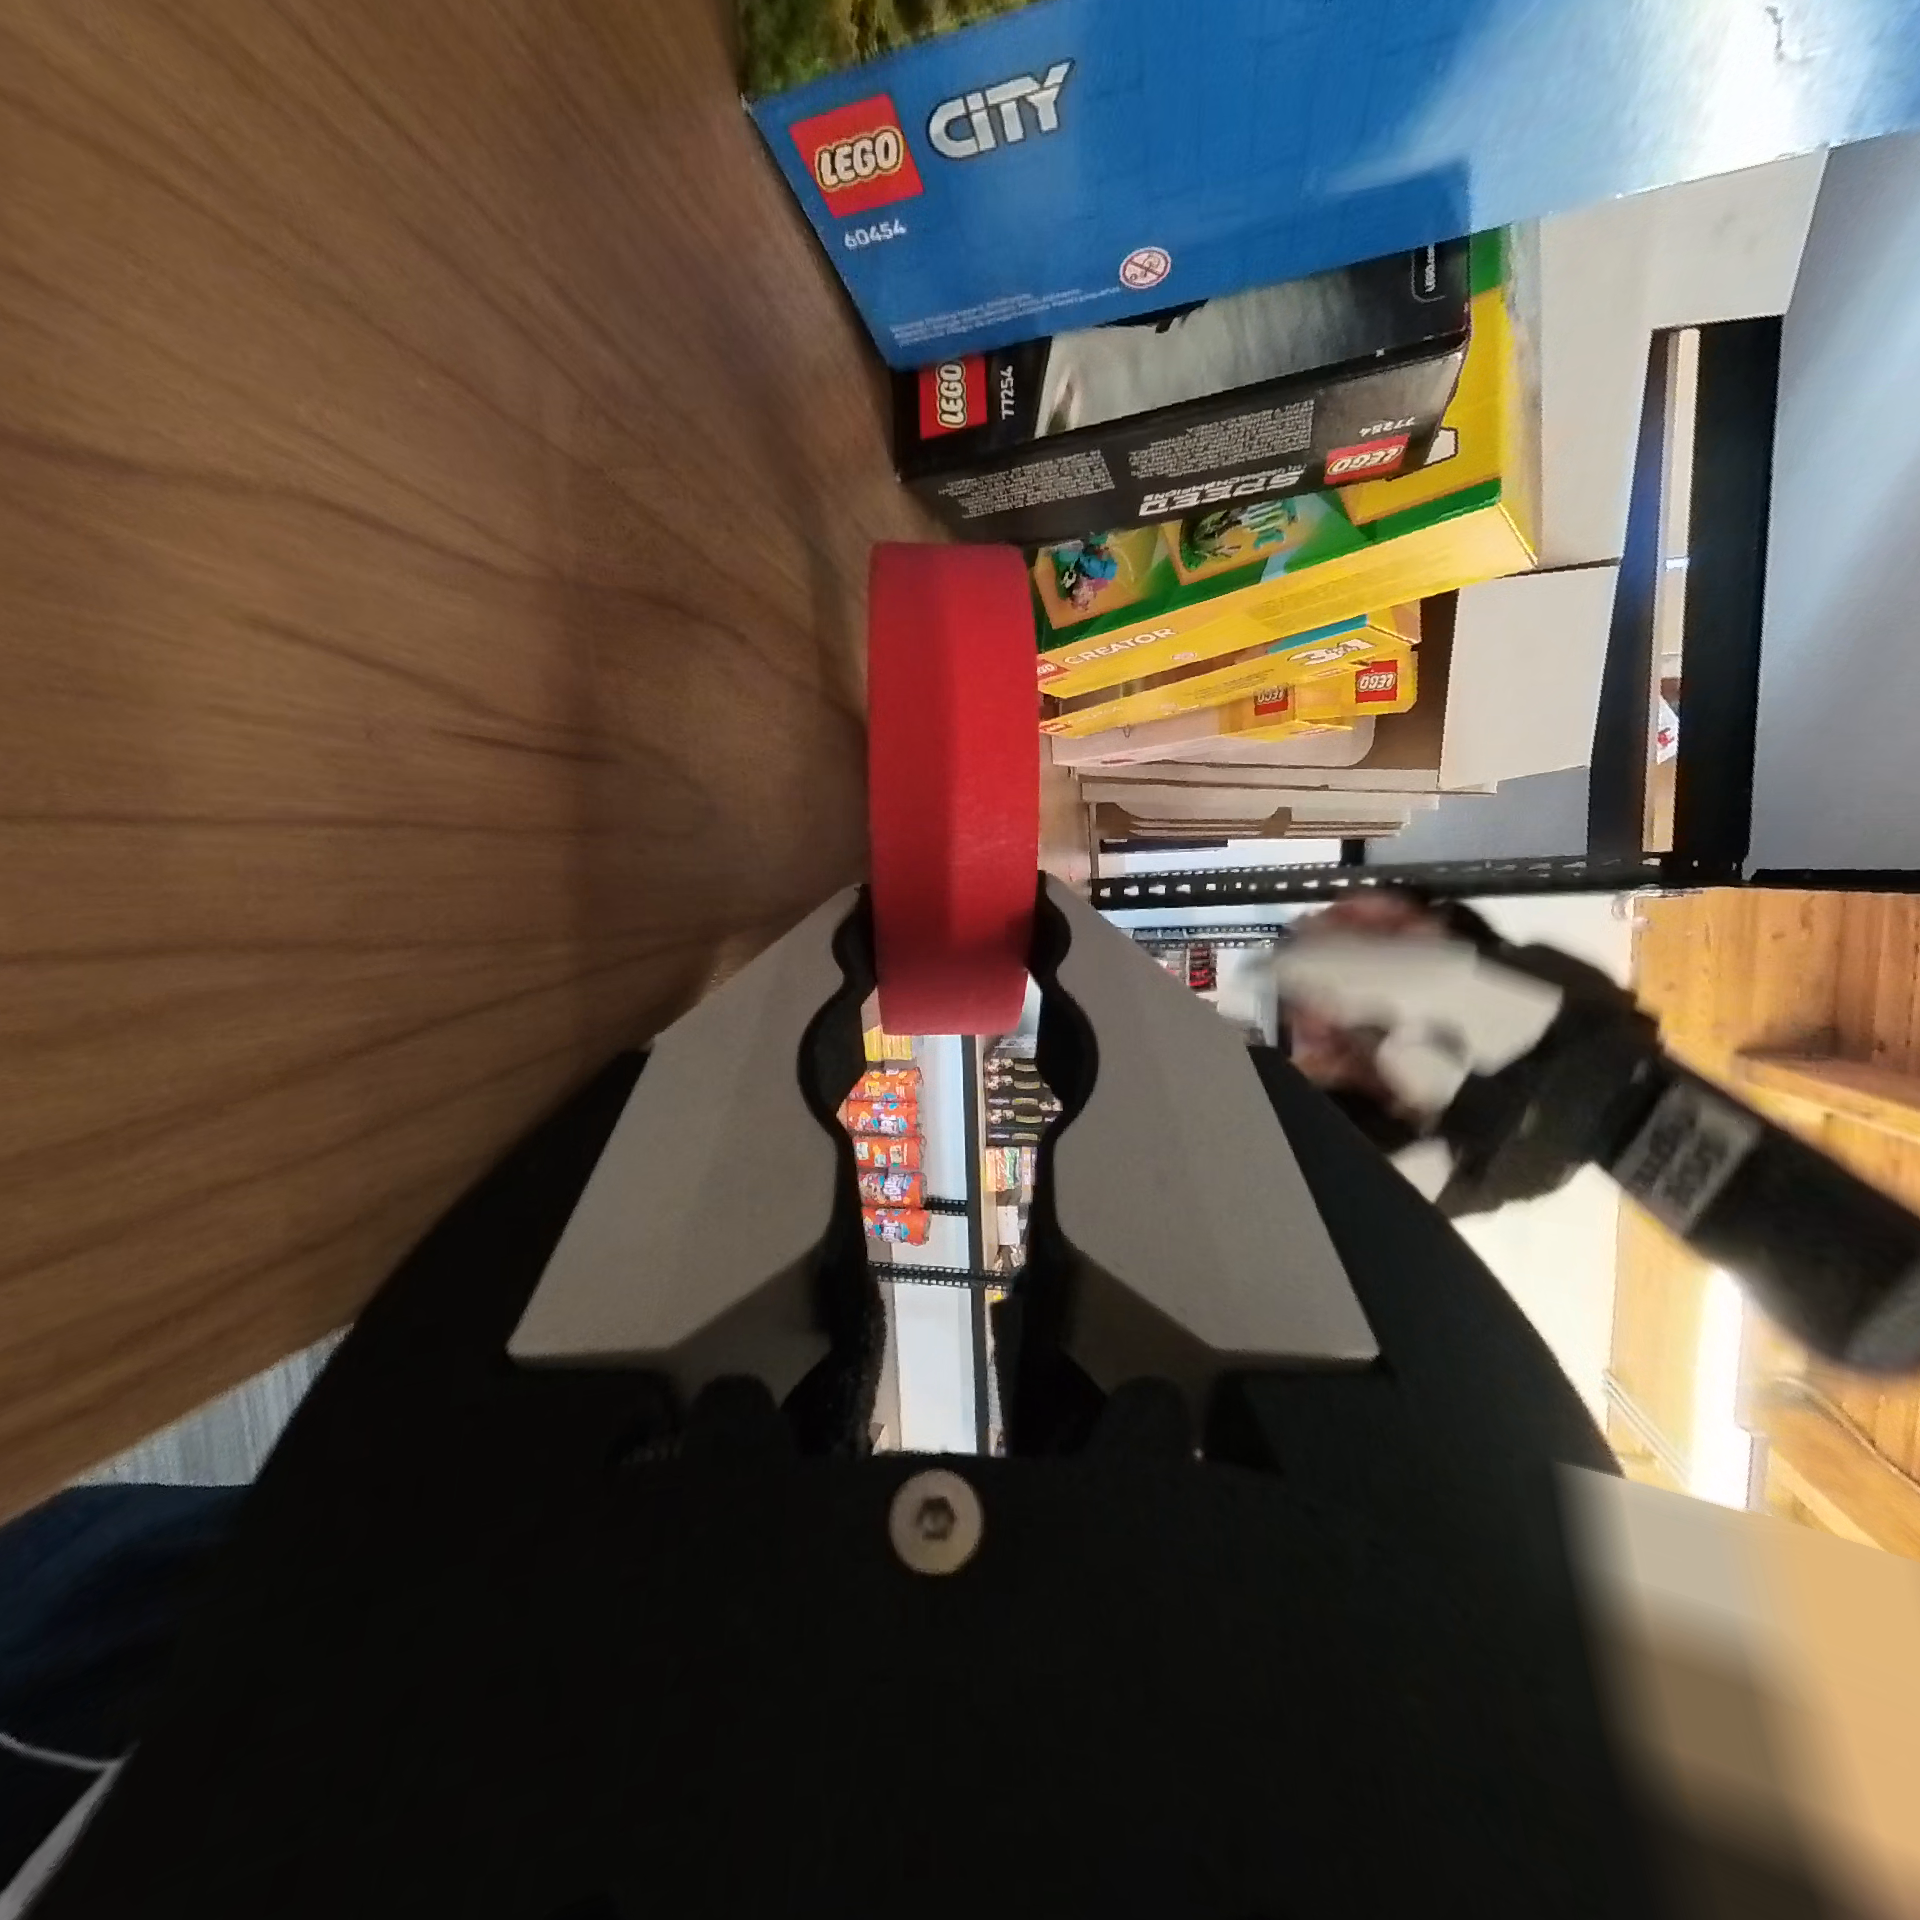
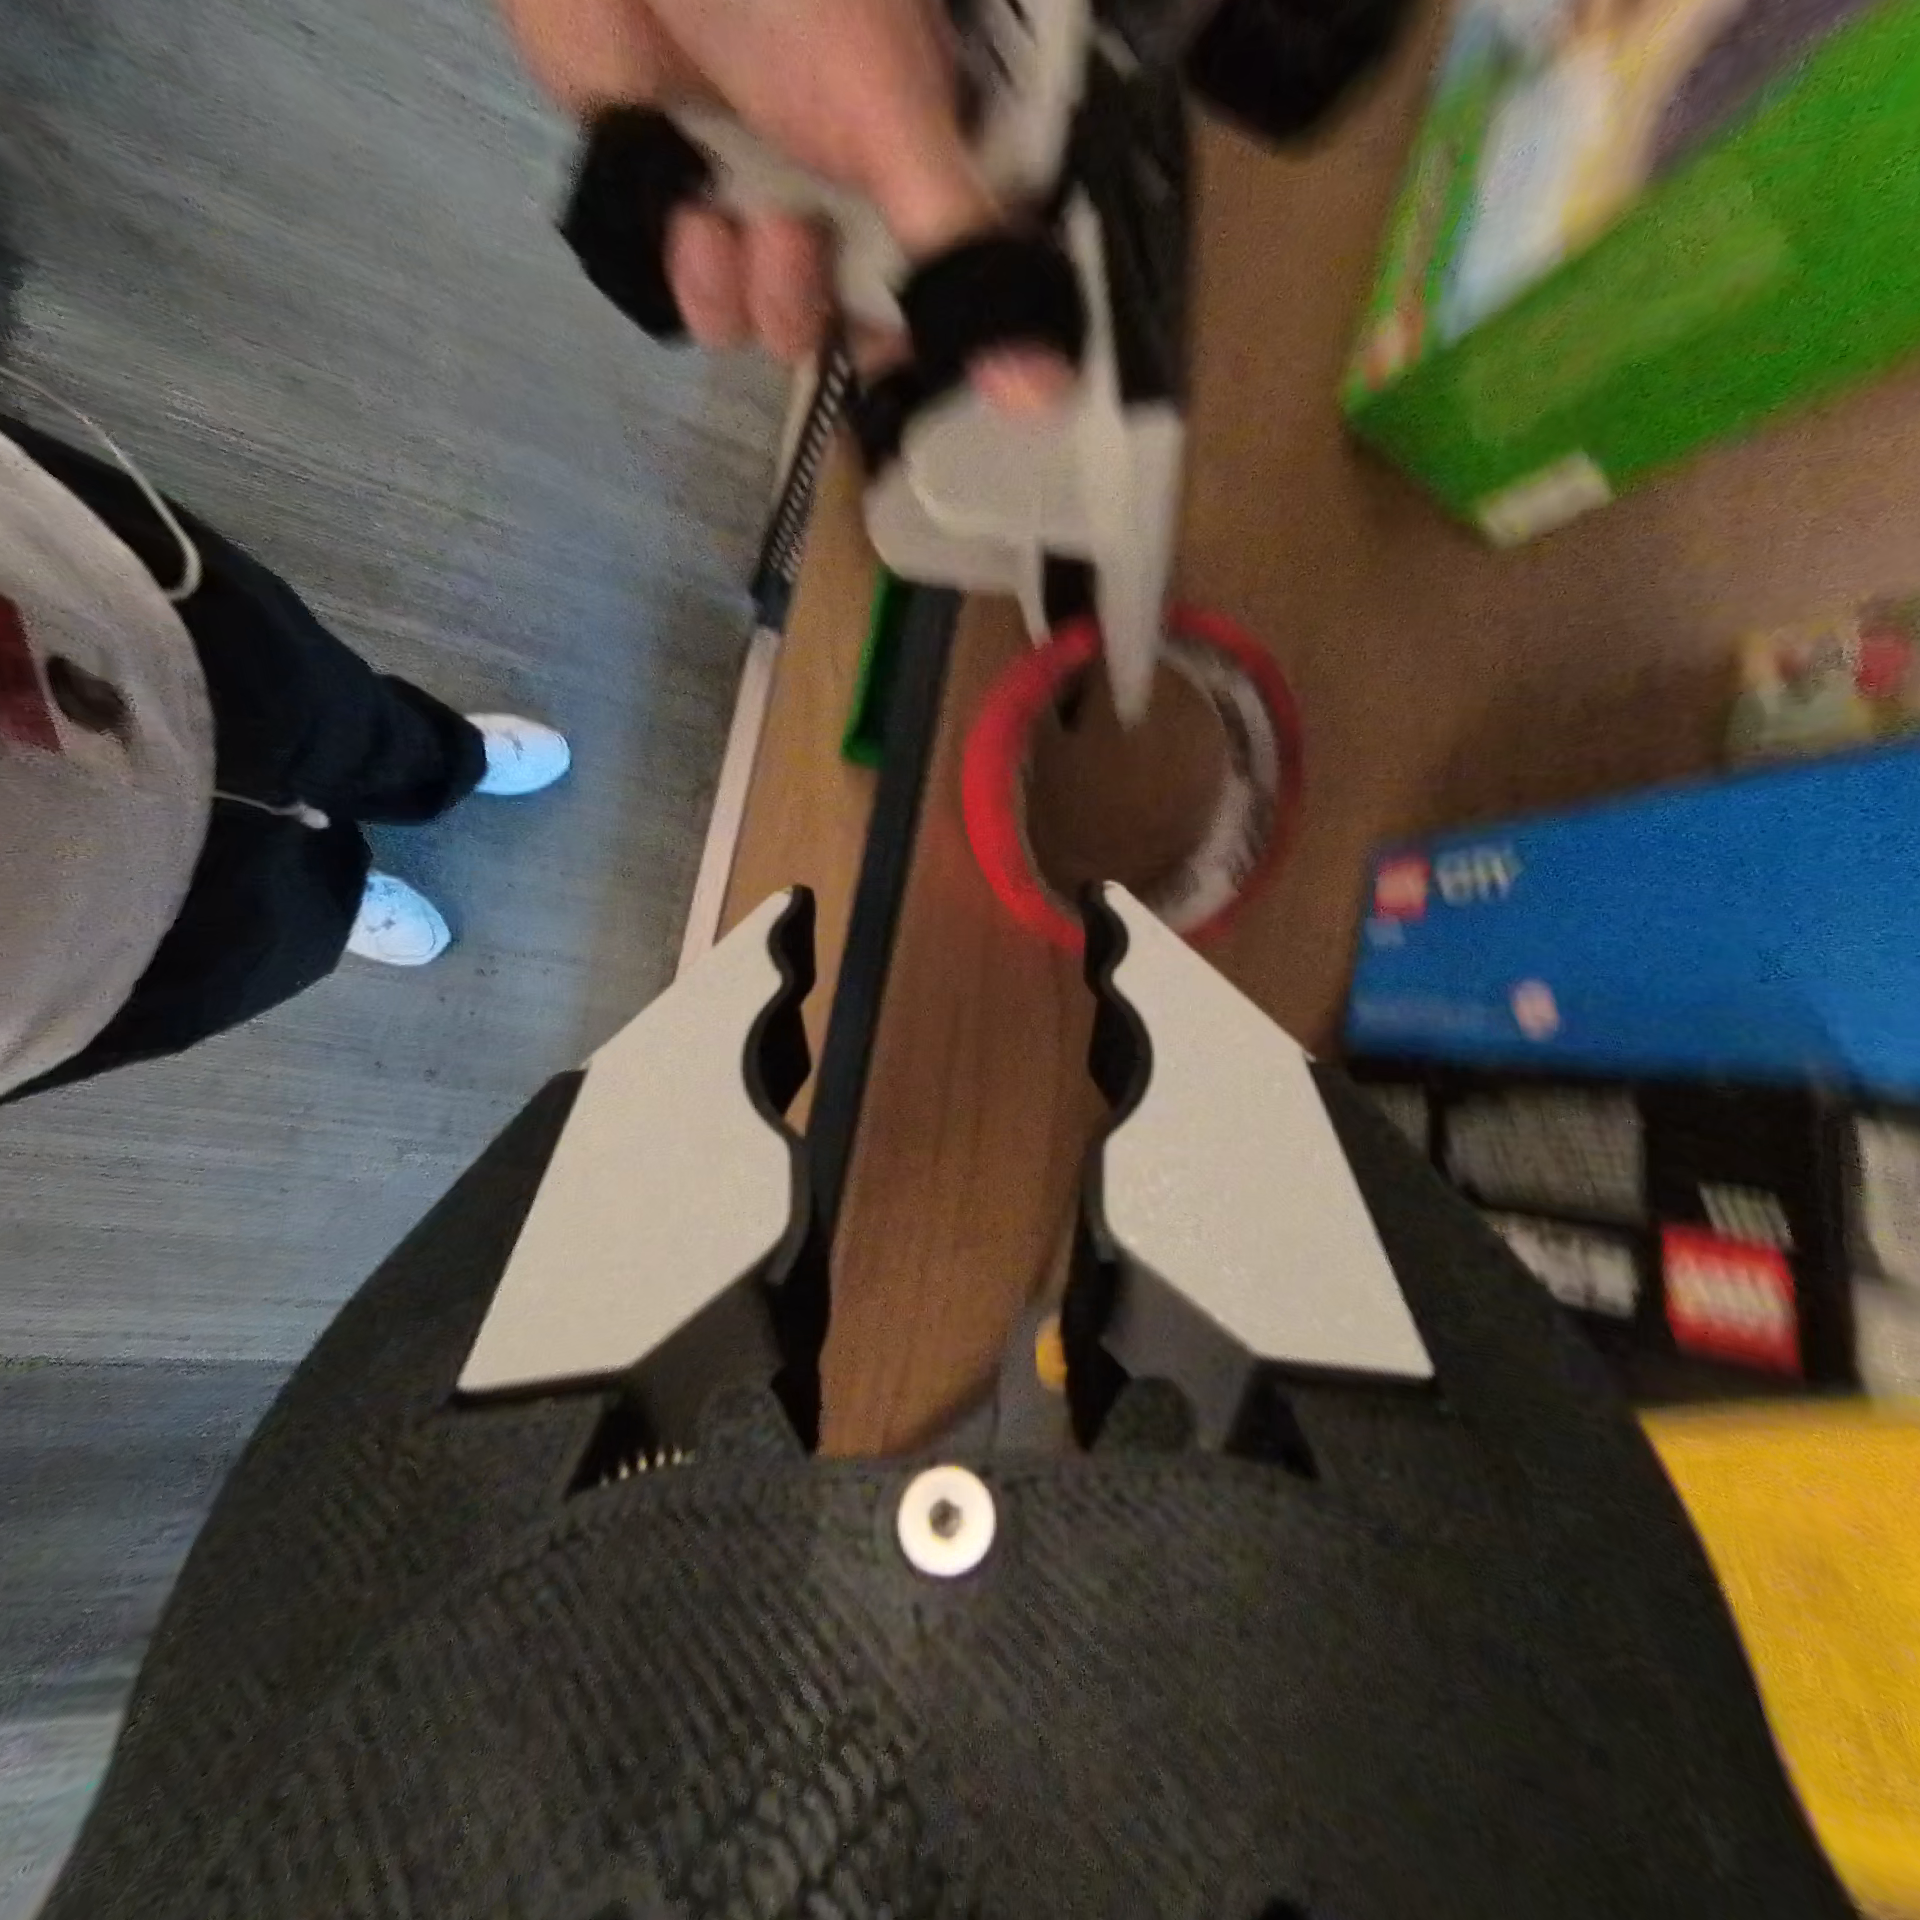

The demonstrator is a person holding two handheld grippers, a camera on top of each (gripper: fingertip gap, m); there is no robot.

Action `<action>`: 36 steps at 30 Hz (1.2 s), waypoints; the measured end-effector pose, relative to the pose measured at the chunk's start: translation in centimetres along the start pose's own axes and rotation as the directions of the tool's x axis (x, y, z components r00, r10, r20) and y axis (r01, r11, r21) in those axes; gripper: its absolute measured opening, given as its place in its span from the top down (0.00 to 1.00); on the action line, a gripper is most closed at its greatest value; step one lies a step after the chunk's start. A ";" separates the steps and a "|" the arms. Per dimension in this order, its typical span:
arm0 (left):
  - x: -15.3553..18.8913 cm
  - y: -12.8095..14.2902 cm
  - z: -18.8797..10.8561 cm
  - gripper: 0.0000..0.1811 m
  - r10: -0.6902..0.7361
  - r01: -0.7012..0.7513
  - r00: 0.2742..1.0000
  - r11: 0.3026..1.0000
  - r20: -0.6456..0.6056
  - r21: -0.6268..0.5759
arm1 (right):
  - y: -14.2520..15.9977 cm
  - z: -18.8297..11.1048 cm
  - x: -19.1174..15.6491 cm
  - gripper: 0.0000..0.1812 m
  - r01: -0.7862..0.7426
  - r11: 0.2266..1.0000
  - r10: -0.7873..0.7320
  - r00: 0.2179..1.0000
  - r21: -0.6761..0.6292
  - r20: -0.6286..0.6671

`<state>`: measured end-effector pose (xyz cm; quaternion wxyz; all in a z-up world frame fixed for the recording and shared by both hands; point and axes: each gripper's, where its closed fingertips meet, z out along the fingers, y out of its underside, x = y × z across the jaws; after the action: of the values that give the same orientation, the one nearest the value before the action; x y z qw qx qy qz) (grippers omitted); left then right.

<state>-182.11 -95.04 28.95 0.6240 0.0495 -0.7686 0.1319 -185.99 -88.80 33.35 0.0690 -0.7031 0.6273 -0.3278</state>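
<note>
Red ring-shaped tape roll (image 1: 951, 769) clamped at rim between left gripper (image 1: 951, 961) fingertips, held against wooden tabletop (image 1: 416, 623), beside stacked toy boxes (image 1: 1195, 416). Right gripper (image 2: 945, 914) held empty above table, jaws spread apart.

tape roll (image 1: 953, 769): red masking-type tape, a wide ring with a big open core, and the inner wall looks pale with dark print on it in the right wrist view (too blurry to make out more)
pose: flat side against the wooden surface (image 1: 395, 623), hole facing away from it, so the left wrist view only gets the red outer band edge-on
grip: left tongs (image 1: 951, 940) pinch the ring wall, one finger inside the core, one outside
spot: near the surface's front edge, just beside the blue box (image 2: 1652, 914)
</note>
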 end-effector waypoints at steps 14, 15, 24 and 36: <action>4.0 -0.7 -7.9 0.70 0.338 -0.330 0.924 0.941 -0.177 0.076 | 4.3 6.3 2.2 0.95 -0.062 0.973 0.079 0.995 -0.222 0.064; 4.1 -1.2 -9.6 0.70 0.446 -0.439 0.886 0.895 -0.128 0.078 | 4.6 6.3 2.2 0.95 -0.049 0.974 0.066 0.995 -0.223 0.070; 10.0 -14.4 -24.5 0.67 0.797 -0.966 -0.185 -0.040 0.574 -0.256 | -7.3 2.8 7.6 0.77 -0.083 0.986 0.103 0.985 0.146 -0.136; 16.9 -20.0 -22.9 0.83 0.365 -0.484 -0.875 -0.696 0.319 -0.530 | -25.1 3.4 24.3 0.76 0.136 0.942 0.123 0.711 0.306 -0.693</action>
<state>-159.32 -106.69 52.49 -0.2220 -0.5921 -0.4063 0.6596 -163.19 -107.29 52.56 -0.0574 -0.5052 0.5382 -0.6722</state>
